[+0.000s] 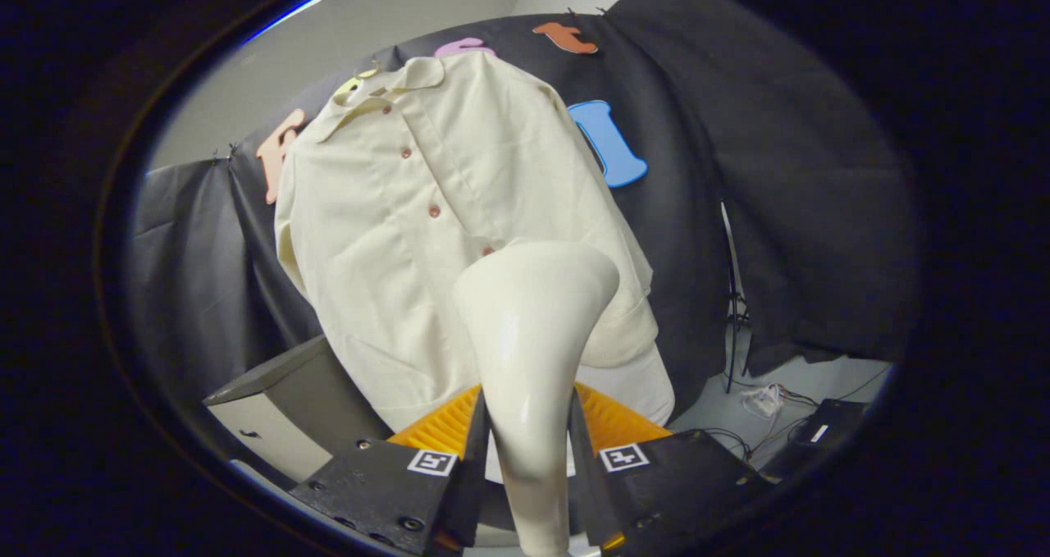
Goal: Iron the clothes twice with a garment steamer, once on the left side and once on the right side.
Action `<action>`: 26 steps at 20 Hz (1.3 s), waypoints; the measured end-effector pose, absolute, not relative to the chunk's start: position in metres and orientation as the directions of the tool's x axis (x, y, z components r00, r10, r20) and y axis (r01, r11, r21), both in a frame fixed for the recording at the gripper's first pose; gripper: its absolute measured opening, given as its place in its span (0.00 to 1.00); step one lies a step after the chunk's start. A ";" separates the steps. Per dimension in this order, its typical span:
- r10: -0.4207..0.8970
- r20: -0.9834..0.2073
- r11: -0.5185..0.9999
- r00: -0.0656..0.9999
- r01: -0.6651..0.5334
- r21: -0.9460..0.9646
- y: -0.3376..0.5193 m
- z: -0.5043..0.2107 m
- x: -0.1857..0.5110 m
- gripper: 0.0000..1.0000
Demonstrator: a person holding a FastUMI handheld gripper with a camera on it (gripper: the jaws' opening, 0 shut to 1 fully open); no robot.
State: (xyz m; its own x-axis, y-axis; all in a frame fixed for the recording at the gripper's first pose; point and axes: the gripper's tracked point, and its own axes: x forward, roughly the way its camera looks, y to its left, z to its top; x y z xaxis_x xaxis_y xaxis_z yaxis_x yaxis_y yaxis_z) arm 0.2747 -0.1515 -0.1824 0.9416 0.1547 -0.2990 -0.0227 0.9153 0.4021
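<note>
Steamer (533,327) gripped and raised, shirt (443,229) dead ahead of me.

I've got the hand-held gripper (529,438) clenched on the cream steamer's neck, both fingers (474,450) pressing its sides, and the flared head rises just beyond the fingertips, pointing at the shirt's lower front. The shirt hangs buttoned against the black cloth wall, and the head overlaps it beside the button line; whether it touches the fabric, I cannot tell. I judge this as the lead-in to a pass, or one in progress; which side is in hand I can't say. Next move calls for keeping the head square to the cloth and sweeping steadily along one side, then doing the same on the other. Orange ridged piece (611,417) sits low behind the fingers, a grey box (287,393) off beside it.
</note>
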 end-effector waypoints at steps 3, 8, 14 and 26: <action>0.094 -0.245 0.931 0.965 0.002 0.365 -0.151 -0.139 0.258 0.49; 0.100 -0.183 0.923 0.978 -0.023 0.384 -0.130 -0.077 0.236 0.48; 0.111 -0.081 0.944 0.991 -0.080 0.320 -0.087 -0.006 0.205 0.48; 0.172 -0.038 0.976 0.984 -0.165 0.143 0.037 0.009 0.115 0.48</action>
State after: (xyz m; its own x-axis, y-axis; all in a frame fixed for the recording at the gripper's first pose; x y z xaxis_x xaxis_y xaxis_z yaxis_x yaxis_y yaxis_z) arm 0.1151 0.0372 0.0095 0.9843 0.1724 -0.0375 -0.1654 0.9758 0.1432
